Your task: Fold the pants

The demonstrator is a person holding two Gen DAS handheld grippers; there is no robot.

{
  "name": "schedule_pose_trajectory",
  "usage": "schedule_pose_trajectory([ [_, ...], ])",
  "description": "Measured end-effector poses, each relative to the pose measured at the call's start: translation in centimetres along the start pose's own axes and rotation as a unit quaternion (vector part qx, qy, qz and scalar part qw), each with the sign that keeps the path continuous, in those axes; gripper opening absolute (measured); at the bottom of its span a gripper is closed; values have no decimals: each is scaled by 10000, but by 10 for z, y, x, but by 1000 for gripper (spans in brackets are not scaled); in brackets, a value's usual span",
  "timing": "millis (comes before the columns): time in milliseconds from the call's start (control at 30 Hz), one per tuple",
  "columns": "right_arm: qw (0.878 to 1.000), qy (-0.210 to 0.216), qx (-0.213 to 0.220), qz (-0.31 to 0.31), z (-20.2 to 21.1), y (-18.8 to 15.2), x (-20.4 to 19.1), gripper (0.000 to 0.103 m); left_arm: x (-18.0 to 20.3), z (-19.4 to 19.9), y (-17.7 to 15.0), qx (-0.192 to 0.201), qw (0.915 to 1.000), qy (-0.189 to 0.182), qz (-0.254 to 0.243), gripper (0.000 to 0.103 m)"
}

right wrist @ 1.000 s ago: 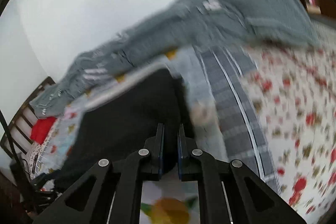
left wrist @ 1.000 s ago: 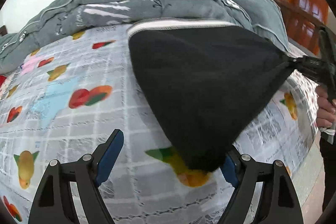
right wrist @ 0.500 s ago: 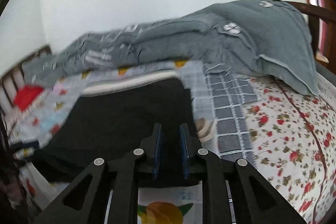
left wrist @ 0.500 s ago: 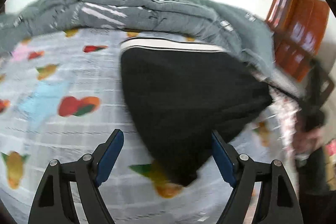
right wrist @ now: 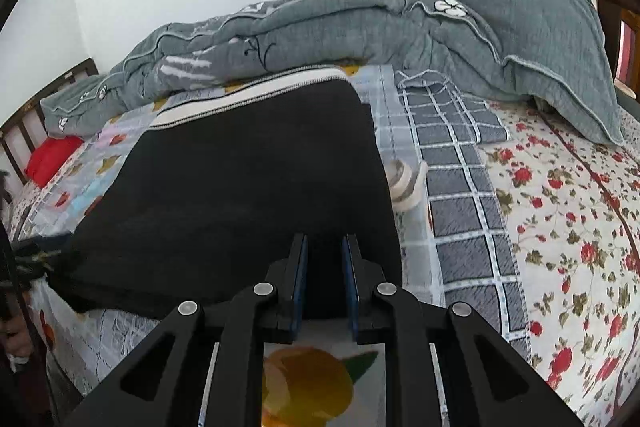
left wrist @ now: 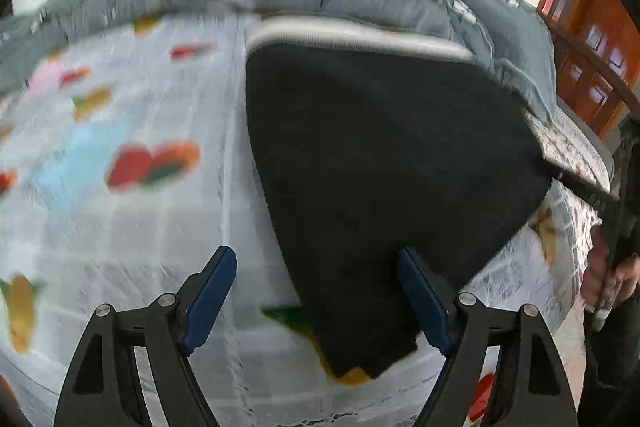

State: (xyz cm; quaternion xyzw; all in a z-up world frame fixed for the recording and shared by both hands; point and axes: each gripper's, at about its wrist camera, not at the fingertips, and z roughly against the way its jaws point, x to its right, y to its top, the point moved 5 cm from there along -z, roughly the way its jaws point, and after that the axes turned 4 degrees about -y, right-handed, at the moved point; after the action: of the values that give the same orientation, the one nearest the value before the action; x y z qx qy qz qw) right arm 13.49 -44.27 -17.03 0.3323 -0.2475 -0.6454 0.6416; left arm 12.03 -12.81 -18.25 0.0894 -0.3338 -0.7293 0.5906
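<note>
The black pants [left wrist: 380, 167] lie folded on the bed, their white waistband [left wrist: 352, 37] at the far side against the quilt. My left gripper [left wrist: 314, 253] is open wide just above the sheet, and the pants' near corner lies between its fingers, close to the right one. In the right wrist view the pants [right wrist: 240, 187] spread flat ahead. My right gripper [right wrist: 325, 241] stands astride their near edge with its jaws a little apart and black fabric in the narrow gap. In the left wrist view the right gripper [left wrist: 588, 187] touches the pants' right corner.
A grey quilt [right wrist: 360, 23] is heaped along the far side of the bed. A fruit-print sheet [left wrist: 120, 187] lies under the pants. To their right are a grey checked cloth [right wrist: 452, 163], a tape roll [right wrist: 404, 183] and a floral sheet [right wrist: 580, 227]. Wooden furniture [left wrist: 592, 39] stands at the right.
The right gripper's jaws have parted slightly and its view has rolled level. The pants' right corner, pulled to a taut point before, now lies rounded and flat. The left gripper has shifted sideways.
</note>
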Motion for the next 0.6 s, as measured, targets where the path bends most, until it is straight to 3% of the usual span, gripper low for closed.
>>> schedule_pose_trajectory([
  [167,9999,84,-121,55,5,5,2,17,3,9,3,65,9999,-53,-65,81],
  [233,9999,120,-54,64,10,15,2,24,2,14,13,170,9996,-227,-15,81],
  [300,9999,139,79,65,11,32,4,52,-4,15,25,259,9992,-281,113,81],
  [333,9998,136,142,58,10,40,5,56,-8,13,32,251,9990,-307,187,81],
  [467,9997,167,63,-149,-15,72,12,57,-20,-4,54,183,9974,-511,468,80],
  [533,9984,386,-59,-397,-31,83,17,57,-28,-19,66,135,9965,-605,566,79],
  [600,9964,487,-292,-627,-53,90,21,56,-39,-38,74,15,9948,-674,769,71],
])
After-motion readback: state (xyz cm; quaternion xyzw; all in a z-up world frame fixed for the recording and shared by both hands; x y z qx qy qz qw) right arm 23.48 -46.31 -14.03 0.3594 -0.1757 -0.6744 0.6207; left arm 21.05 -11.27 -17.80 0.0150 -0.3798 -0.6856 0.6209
